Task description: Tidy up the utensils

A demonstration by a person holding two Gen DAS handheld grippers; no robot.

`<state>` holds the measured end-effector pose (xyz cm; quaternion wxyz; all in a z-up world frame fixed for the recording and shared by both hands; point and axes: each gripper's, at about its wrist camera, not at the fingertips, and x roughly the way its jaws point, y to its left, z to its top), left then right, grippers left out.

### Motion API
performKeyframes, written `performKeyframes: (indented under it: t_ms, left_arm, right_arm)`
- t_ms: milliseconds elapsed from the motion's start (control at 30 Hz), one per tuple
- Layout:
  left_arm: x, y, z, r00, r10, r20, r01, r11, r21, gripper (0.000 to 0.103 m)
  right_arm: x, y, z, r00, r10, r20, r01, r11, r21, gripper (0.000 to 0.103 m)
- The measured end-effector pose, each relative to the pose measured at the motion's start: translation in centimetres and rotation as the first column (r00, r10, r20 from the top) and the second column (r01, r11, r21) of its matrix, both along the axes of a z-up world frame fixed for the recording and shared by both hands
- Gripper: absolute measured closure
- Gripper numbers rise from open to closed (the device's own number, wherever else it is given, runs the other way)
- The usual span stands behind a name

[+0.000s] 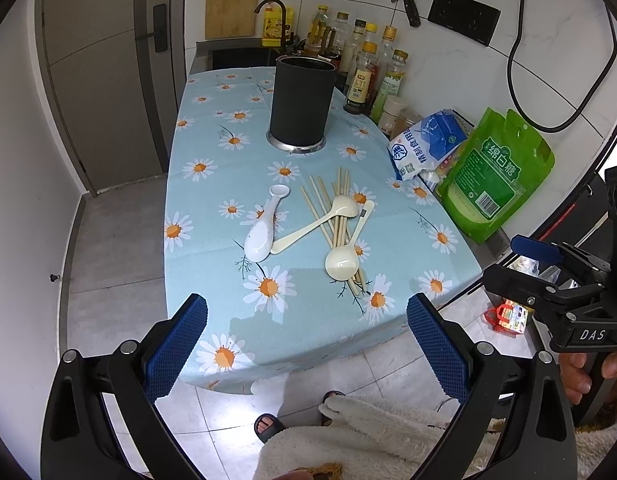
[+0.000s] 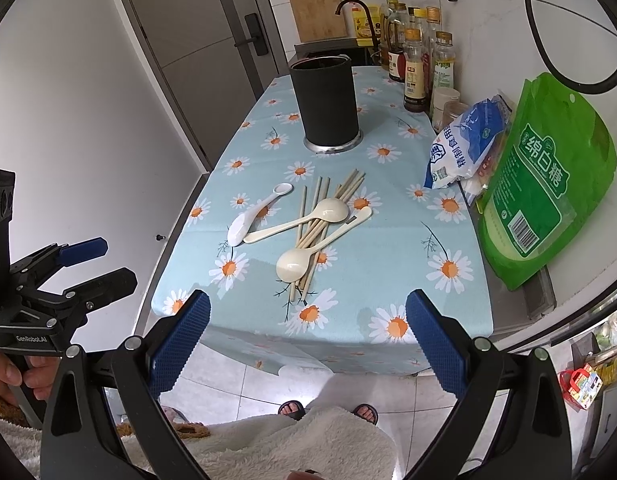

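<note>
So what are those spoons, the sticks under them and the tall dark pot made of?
The two cream spoons look like matte plastic or melamine; the white spoon is glossier, perhaps ceramic. The chopsticks look like pale bare bamboo or wood. The holder seems matte black, probably plastic, on a shiny metal base.

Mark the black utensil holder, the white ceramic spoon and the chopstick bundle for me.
black utensil holder (image 1: pixel 301 100), left wrist view, middle of its side wall.
white ceramic spoon (image 1: pixel 259 240), left wrist view, on its bowl.
chopstick bundle (image 2: pixel 317 194), right wrist view, on the upper sticks beyond the spoons.
</note>
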<state>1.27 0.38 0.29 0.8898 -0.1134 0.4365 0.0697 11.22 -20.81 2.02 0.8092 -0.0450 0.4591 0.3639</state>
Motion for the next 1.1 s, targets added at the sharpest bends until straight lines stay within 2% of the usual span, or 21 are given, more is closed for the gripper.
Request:
performKeyframes:
  t_ms: [1100]
  left_arm:
    - [-0.02,0.7,0.06,1.0,0.007,0.008,-0.007,1.0,-0.002,0.006]
  right_arm:
    - [0.2,0.55,-0.31,1.0,0.01,-0.007,-0.01,1.0,0.001,0.005]
